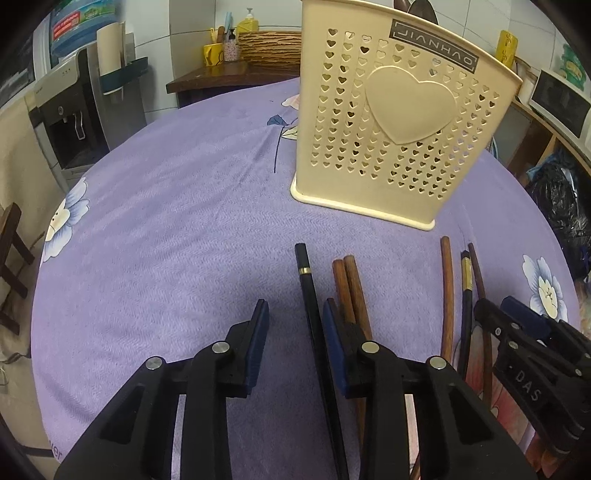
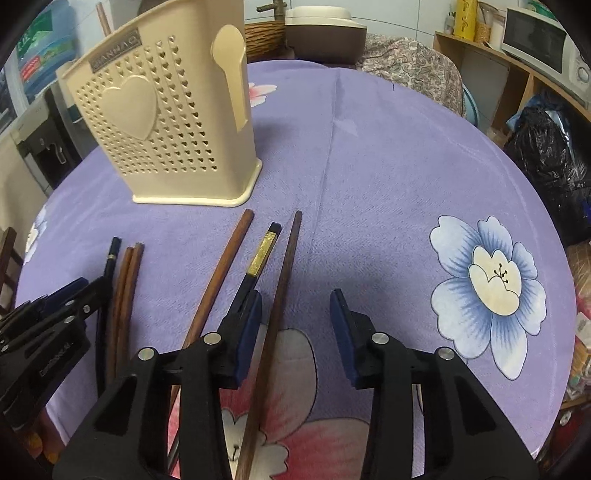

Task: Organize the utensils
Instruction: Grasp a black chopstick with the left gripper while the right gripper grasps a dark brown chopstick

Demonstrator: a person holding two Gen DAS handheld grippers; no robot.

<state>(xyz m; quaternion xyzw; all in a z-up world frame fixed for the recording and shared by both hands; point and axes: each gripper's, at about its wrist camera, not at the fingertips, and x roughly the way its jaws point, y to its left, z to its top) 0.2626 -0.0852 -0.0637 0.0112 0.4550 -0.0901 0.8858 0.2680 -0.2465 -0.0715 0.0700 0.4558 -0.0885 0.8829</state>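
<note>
A cream perforated utensil holder (image 1: 388,122) (image 2: 166,122) stands upright on the purple flowered tablecloth (image 1: 184,221). Several chopsticks lie in front of it. My left gripper (image 1: 295,314) is open, low over the cloth; a black gold-banded chopstick (image 1: 306,280) runs between its fingers, close to the right pad. Two brown chopsticks (image 1: 347,280) lie just outside that pad. My right gripper (image 2: 295,306) is open too, with a dark brown chopstick (image 2: 288,266) between its fingers, nearer the left pad. A black chopstick with a gold strip (image 2: 264,251) and a brown one (image 2: 229,254) lie left of it.
A water dispenser (image 1: 70,122) and a dark wooden chair (image 1: 11,266) stand off the table's left. A shelf with a microwave (image 2: 535,40) and a black bag (image 2: 546,158) are at the right. A rice cooker (image 2: 325,33) sits behind the table.
</note>
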